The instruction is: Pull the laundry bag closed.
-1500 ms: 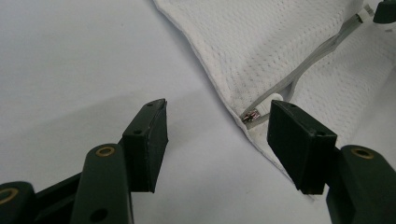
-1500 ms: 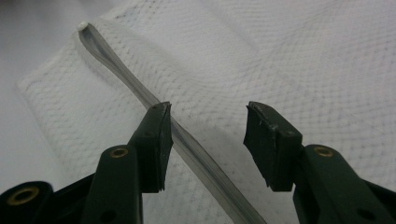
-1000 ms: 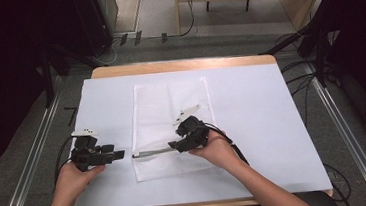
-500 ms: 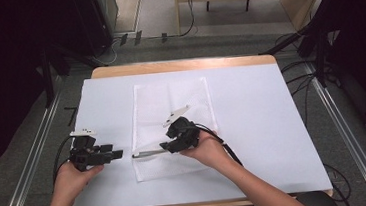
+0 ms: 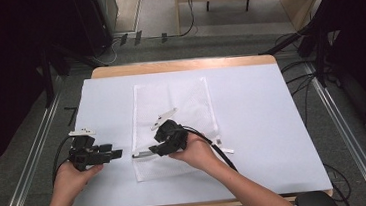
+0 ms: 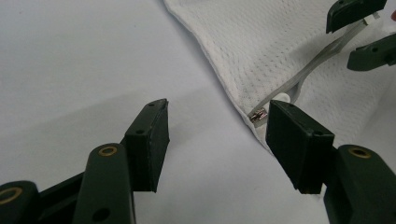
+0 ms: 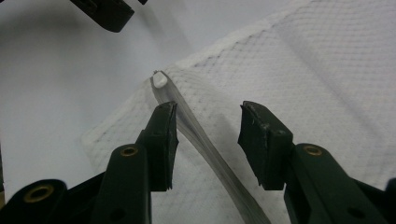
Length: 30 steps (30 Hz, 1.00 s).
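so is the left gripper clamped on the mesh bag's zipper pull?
No: in the left gripper view the left gripper stands open over the table, the zipper pull beside one pad, ungripped.

Two grippers at a white mesh bag on the table, seen from above.
Mesh bag (image 5: 173, 126) lies flat mid-table (image 5: 273, 125), long side running front to back. Right gripper (image 5: 161, 147) sits over bag's front-left part, jaws just closing, white strip (image 5: 142, 152) at its tips. Left gripper (image 5: 117, 153) w/ jaws apart near table's front-left corner, just beside bag's left edge.
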Each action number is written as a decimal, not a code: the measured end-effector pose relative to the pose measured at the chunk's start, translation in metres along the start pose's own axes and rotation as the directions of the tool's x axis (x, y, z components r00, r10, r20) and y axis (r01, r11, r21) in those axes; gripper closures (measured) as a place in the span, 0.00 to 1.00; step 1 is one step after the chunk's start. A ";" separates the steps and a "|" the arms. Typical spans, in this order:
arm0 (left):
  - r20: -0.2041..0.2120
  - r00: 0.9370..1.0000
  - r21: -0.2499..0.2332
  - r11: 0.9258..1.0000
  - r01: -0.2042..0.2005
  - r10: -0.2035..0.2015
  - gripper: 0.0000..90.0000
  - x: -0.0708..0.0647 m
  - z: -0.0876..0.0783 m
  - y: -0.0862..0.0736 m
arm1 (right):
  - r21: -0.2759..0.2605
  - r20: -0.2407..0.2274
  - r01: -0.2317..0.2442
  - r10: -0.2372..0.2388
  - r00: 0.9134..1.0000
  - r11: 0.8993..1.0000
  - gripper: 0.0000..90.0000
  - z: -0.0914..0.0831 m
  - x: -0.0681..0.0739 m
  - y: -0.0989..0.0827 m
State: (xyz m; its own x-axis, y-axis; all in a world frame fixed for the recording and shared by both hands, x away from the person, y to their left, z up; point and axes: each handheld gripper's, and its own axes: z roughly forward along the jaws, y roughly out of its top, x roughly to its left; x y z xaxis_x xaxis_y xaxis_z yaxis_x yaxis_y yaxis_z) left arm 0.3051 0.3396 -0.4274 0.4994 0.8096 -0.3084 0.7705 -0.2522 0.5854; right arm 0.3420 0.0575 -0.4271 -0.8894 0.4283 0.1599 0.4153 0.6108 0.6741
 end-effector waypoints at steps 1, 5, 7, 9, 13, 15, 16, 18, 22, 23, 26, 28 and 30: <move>0.000 1.000 0.000 1.000 0.000 0.000 0.45 0.000 0.000 0.000 | 0.002 -0.004 -0.003 0.003 1.000 1.000 0.65 0.002 0.002 0.000; 0.000 1.000 -0.001 1.000 -0.001 0.001 0.44 0.000 0.000 0.000 | 0.004 -0.025 -0.003 0.003 1.000 1.000 0.67 0.010 0.007 0.001; 0.000 1.000 -0.002 1.000 -0.002 0.002 0.44 0.000 0.000 0.000 | 0.003 -0.033 -0.002 0.002 0.999 1.000 0.70 0.013 0.009 0.001; -0.001 1.000 0.000 1.000 -0.003 0.003 0.44 0.000 0.000 0.000 | 0.004 -0.045 -0.008 0.008 0.999 1.000 0.72 0.016 0.011 0.002; 0.000 1.000 -0.001 1.000 -0.005 0.005 0.45 0.000 0.000 0.000 | 0.012 -0.063 -0.009 0.010 0.998 1.000 0.76 0.023 0.014 0.004; 0.002 1.000 -0.002 1.000 -0.004 0.004 0.45 0.000 0.000 0.000 | 0.017 -0.074 -0.002 0.003 0.997 1.000 0.78 0.027 0.015 0.004; 0.002 1.000 -0.002 1.000 -0.005 0.005 0.45 0.000 0.000 0.000 | 0.023 -0.080 0.001 0.001 0.997 1.000 0.79 0.029 0.016 0.004; -0.001 1.000 -0.002 1.000 -0.005 0.005 0.45 0.000 0.000 0.000 | 0.030 -0.081 0.004 -0.002 0.997 1.000 0.79 0.032 0.018 0.004; -0.005 1.000 -0.004 1.000 -0.006 0.006 0.44 0.000 0.000 0.000 | 0.038 -0.085 0.001 0.002 0.996 0.999 0.79 0.038 0.020 0.005; -0.005 1.000 -0.004 1.000 -0.007 0.007 0.44 0.000 0.000 0.000 | 0.042 -0.087 -0.002 0.005 0.996 0.999 0.79 0.039 0.020 0.005; -0.004 1.000 -0.004 1.000 -0.006 0.006 0.44 0.000 0.000 0.000 | 0.056 -0.087 -0.003 0.008 0.996 0.998 0.79 0.044 0.021 0.005; -0.003 1.000 -0.004 1.000 -0.006 0.006 0.44 0.000 0.000 0.000 | 0.061 -0.091 -0.004 0.010 0.996 0.998 0.79 0.046 0.021 0.006; -0.001 1.000 -0.004 1.000 -0.007 0.007 0.44 0.000 0.000 0.000 | 0.066 -0.096 0.002 0.004 0.995 0.998 0.80 0.049 0.021 0.006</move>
State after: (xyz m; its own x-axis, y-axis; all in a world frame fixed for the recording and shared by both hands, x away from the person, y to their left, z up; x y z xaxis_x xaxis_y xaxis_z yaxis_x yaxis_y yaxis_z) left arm 0.3055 0.3396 -0.4275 0.5047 0.8081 -0.3038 0.7654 -0.2561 0.5904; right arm 0.3353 0.1031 -0.4551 -0.9018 0.3652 0.2309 0.4251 0.6544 0.6253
